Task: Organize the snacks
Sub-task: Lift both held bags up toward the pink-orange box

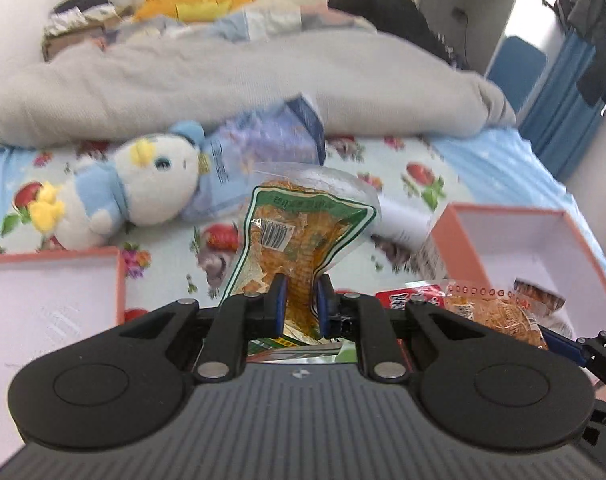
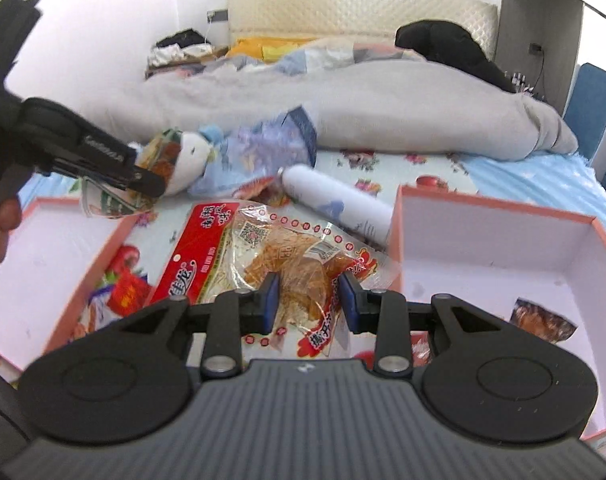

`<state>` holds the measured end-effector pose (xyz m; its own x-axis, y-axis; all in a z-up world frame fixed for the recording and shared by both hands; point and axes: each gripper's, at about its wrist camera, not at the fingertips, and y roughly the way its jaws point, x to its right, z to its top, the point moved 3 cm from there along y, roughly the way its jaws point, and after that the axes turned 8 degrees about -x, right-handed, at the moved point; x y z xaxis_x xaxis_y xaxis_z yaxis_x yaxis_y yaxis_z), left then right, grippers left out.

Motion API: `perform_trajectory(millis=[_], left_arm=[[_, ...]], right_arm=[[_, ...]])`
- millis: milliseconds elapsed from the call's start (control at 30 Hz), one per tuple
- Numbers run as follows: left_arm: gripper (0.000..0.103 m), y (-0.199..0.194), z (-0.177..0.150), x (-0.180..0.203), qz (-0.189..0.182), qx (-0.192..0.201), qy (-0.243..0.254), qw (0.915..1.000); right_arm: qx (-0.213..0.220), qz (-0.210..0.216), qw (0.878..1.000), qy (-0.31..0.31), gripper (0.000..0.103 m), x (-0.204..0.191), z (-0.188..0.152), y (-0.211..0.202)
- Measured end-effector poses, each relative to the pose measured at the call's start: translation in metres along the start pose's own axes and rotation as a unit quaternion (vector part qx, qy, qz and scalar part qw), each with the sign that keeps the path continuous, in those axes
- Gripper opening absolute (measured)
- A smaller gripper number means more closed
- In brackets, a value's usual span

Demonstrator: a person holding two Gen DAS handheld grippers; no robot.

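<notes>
My left gripper (image 1: 301, 305) is shut on a green-edged snack bag (image 1: 299, 232) and holds it up above the bed, between the two boxes. It shows in the right wrist view (image 2: 143, 178) too, over the left box. My right gripper (image 2: 309, 300) has its jaws around a red-printed snack bag (image 2: 287, 264); the bag bunches between the pads. A pink-rimmed box (image 2: 499, 240) stands at the right with one dark snack packet (image 2: 541, 318) inside. A second pink-rimmed box (image 1: 43, 280) lies at the left.
A plush penguin (image 1: 143, 184), a blue patterned bag (image 1: 263, 144) and a white spray can (image 2: 339, 200) lie on the floral sheet. Another red snack bag (image 2: 199, 248) lies between the boxes. A grey duvet (image 1: 243, 80) lies behind.
</notes>
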<state>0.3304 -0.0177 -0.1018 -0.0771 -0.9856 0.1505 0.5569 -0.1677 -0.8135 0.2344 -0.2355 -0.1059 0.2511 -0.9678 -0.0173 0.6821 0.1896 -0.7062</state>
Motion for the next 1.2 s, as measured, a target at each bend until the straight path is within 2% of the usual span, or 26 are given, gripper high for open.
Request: perform_trajectory(millis=[333, 467, 667, 800, 1000, 1067, 1200], left_arm=[[0.018, -0.058, 0.034, 0.018, -0.029, 0.058, -0.006, 0.9979], [0.018, -0.075, 0.049, 0.032, -0.051, 0.077, -0.009, 0.9957], [0.018, -0.095, 0.071, 0.066, -0.090, 0.099, -0.006, 0.9910], [0.018, -0.100, 0.079, 0.102, -0.120, 0.105, 0.005, 0.9872], [0.018, -0.073, 0.083, 0.157, -0.148, 0.085, 0.037, 0.9846], [0.018, -0.054, 0.080, 0.174, -0.155, 0.072, 0.039, 0.9845], [0.018, -0.003, 0.069, 0.213, -0.165, 0.019, 0.056, 0.9845]], right_arm=[[0.060, -0.019, 0.998, 0.024, 0.035, 0.034, 0.040, -0.045], [0.084, -0.024, 0.996, 0.033, 0.035, 0.048, 0.056, -0.059], [0.122, -0.044, 0.991, 0.037, 0.035, 0.069, 0.081, -0.083], [0.134, -0.062, 0.988, 0.048, 0.035, 0.088, 0.091, -0.090], [0.109, -0.083, 0.987, 0.083, 0.035, 0.124, 0.090, -0.077], [0.081, -0.095, 0.989, 0.085, 0.035, 0.136, 0.084, -0.062], [0.014, -0.089, 0.987, 0.133, 0.035, 0.169, 0.061, -0.030]])
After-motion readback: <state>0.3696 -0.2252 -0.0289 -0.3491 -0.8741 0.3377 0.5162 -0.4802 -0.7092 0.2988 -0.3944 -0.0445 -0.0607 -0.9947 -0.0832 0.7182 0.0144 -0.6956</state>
